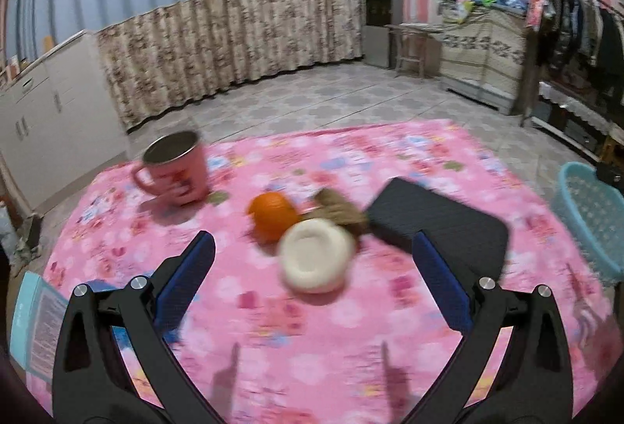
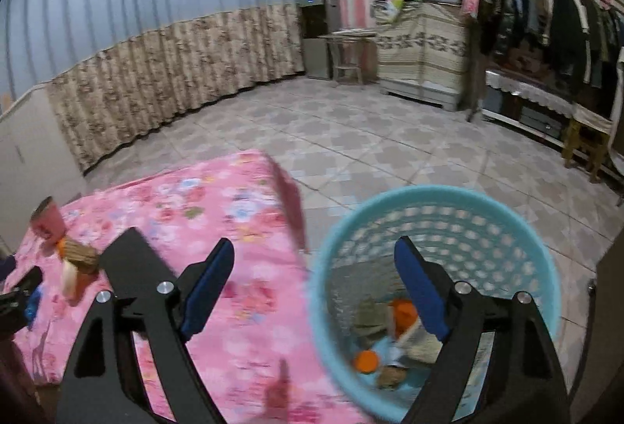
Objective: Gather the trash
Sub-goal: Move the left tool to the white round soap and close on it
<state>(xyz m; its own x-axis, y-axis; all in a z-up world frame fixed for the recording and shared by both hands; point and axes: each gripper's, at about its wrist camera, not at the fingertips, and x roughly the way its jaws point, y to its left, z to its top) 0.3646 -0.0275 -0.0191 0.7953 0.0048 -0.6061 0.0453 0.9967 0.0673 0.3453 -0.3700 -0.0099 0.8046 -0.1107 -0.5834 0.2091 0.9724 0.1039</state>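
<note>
In the left wrist view my left gripper point(image 1: 312, 248) is open above the pink table. A white round lid-like piece point(image 1: 316, 256) lies between its fingers, beside an orange point(image 1: 273, 215) and a brown crumpled paper point(image 1: 343, 211). In the right wrist view my right gripper point(image 2: 314, 260) is open and empty, over the table's right edge and the rim of a turquoise trash basket point(image 2: 518, 229). The basket holds orange peel point(image 2: 403, 311), crumpled paper and other scraps. The brown paper point(image 2: 82, 256) shows far left there.
A pink metal cup point(image 1: 175, 168) stands at the table's far left. A black flat case point(image 1: 436, 225) lies right of the trash. A light blue booklet point(image 1: 35, 326) lies at the left edge. The basket point(image 1: 592, 221) stands on the floor right of the table.
</note>
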